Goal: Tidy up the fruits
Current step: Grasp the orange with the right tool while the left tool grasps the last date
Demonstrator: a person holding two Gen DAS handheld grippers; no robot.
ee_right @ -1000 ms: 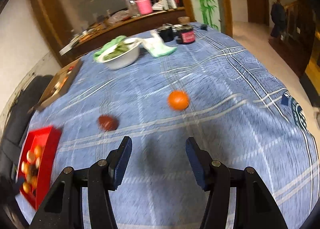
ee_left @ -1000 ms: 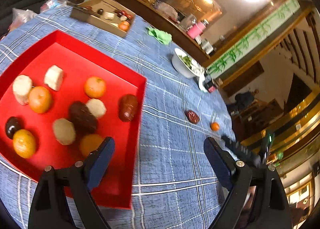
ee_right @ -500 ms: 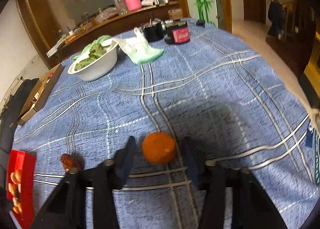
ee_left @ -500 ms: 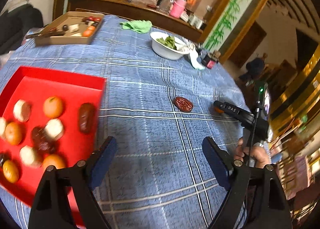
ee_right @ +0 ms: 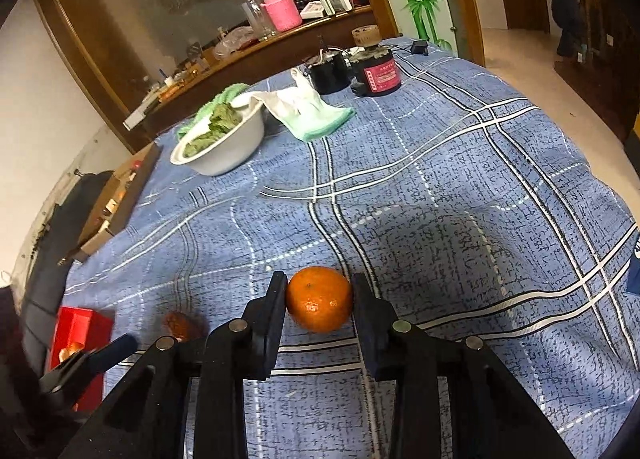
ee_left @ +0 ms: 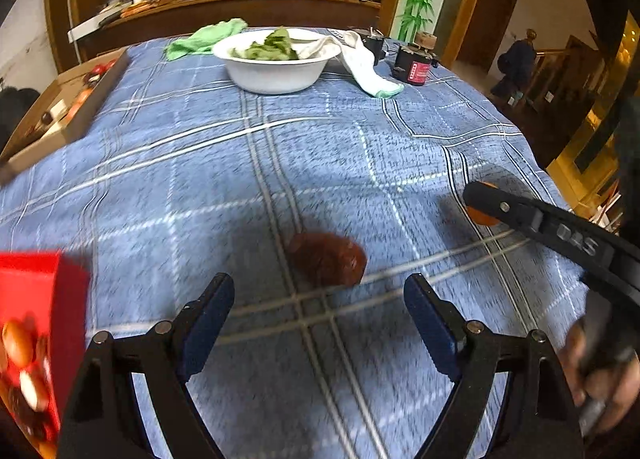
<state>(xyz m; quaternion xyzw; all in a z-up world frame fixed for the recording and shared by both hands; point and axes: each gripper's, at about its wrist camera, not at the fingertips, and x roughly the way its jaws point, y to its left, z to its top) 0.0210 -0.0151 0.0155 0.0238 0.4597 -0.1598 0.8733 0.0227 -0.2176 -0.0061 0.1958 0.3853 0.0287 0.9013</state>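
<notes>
left wrist view first: at the far left we see the corner of the red tray (ee_left: 44, 299), already carrying fruit. our left gripper (ee_left: 318, 311) has its fingers spread wide, with the brown date (ee_left: 326, 259) lying on the table (ee_left: 200, 179) just ahead of the gap and not yet between the fingers. the picture is blurred, so we judge the hand is moving fast; coming in like this, one finger could knock the date and roll it away, or pinch the cloth with it.

further right, in the right wrist view, our right gripper (ee_right: 319, 299) has its fingers narrowed against both sides of the orange (ee_right: 319, 298), which seems to rest on the table. whether the grip is firm we cannot tell. contact looks to be only at the finger ends on a round, smooth skin, so a quick lift may let it squirt forward toward the table edge. the two grippers also work near each other, and crossing paths to the tray could make them collide.
</notes>
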